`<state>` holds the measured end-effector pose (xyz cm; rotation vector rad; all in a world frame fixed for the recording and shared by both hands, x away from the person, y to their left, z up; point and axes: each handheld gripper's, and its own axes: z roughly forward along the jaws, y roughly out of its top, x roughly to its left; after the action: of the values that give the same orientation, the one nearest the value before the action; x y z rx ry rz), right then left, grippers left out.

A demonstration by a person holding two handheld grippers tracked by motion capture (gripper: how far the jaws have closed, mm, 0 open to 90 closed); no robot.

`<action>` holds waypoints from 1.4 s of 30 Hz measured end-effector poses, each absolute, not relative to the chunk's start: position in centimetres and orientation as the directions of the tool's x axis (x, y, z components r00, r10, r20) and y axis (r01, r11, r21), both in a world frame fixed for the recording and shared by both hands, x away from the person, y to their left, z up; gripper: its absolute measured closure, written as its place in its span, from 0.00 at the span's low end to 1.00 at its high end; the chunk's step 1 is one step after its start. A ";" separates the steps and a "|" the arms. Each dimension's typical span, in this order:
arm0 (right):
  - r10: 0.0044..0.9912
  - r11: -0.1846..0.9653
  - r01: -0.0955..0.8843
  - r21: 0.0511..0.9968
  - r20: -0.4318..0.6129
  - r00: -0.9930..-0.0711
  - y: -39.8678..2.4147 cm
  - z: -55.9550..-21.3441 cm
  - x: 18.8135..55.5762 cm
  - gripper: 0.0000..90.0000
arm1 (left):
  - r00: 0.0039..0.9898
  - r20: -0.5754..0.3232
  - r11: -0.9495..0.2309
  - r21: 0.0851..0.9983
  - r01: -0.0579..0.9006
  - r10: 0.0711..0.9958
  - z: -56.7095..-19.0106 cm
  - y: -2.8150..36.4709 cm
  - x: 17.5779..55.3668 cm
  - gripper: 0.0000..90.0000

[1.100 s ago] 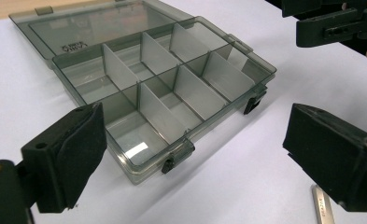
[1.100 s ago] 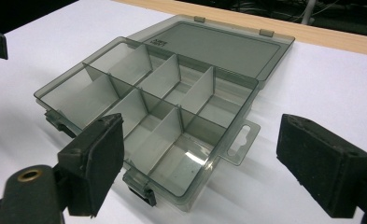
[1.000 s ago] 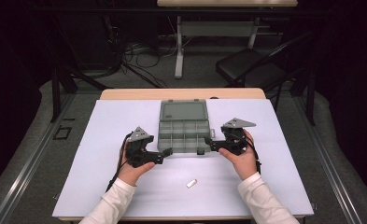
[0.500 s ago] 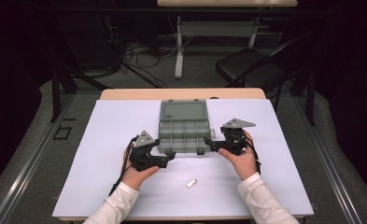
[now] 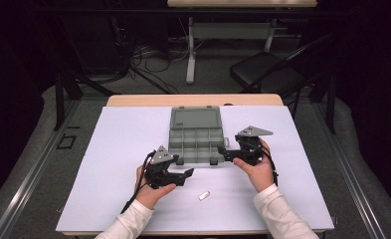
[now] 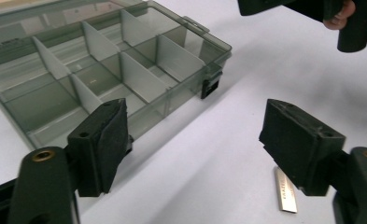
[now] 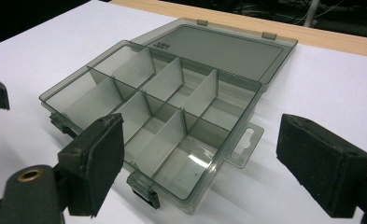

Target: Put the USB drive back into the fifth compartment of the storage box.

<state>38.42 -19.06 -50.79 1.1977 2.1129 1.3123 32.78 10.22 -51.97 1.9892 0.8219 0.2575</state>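
High view: a white sheet-covered table (image 5: 108,164) carries a smoky grey translucent plastic organiser box (image 5: 196,142) at its middle, lid thrown back flat toward the far side and the partitioned tray lying bare, every compartment empty as far as can be seen. At the box's near right corner sits the right gripper (image 5: 225,152), its jaws spread and gripping nothing; in the right gripper view (image 7: 200,163) the tray's near corner and hang tab lie between the two pads without touching either. The left gripper (image 5: 187,174) has swung off the box's near left corner toward the near middle of the table, and its jaws have just been closing, though they stand apart with only bare table between them. The smallest thing is a flat silver metal strip (image 5: 204,195), lying on the sheet just near and right of the left gripper; in the left gripper view it peeks out beneath the right-hand pad (image 6: 285,191).

The box looks already opened, so the step in hand appears to be fetching the strip. The next move likely calls for lowering the left jaws astride it and pinching a thin, flat piece cleanly off the sheet.
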 end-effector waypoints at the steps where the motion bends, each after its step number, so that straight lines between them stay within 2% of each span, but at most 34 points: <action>1: 0.817 0.199 0.464 0.863 0.115 -0.565 -19.1 -50.8 38.4 0.17 | 0.756 -0.139 -0.345 0.827 0.444 0.640 -52.0 10.0 32.6 0.28; 8: 0.820 0.193 0.467 0.863 0.119 -0.559 -19.2 -50.8 38.4 0.17 | 0.775 -0.118 -0.383 0.818 0.430 0.620 -52.3 9.0 31.9 0.32; 10: 0.820 0.196 0.466 0.863 0.117 -0.561 -19.2 -50.8 38.4 0.17 | 0.784 -0.122 -0.392 0.813 0.431 0.609 -52.5 8.7 31.8 0.36; 20: 0.821 0.202 0.471 0.859 0.114 -0.560 -19.2 -51.0 38.4 0.17 | 0.802 -0.094 -0.427 0.807 0.409 0.590 -53.2 7.9 31.2 0.38; 29: 0.820 0.202 0.471 0.859 0.115 -0.560 -19.1 -51.1 38.4 0.17 | 0.796 -0.161 -0.430 0.770 0.472 0.584 -53.9 6.8 30.4 0.48; 42: 0.822 0.199 0.477 0.856 0.120 -0.557 -19.2 -51.1 38.3 0.17 | 0.798 -0.138 -0.465 0.749 0.472 0.587 -54.9 5.4 29.1 0.62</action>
<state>38.30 -19.17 -51.12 1.2172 2.1164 1.3026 29.14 5.37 -54.91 2.1445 0.7802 0.1753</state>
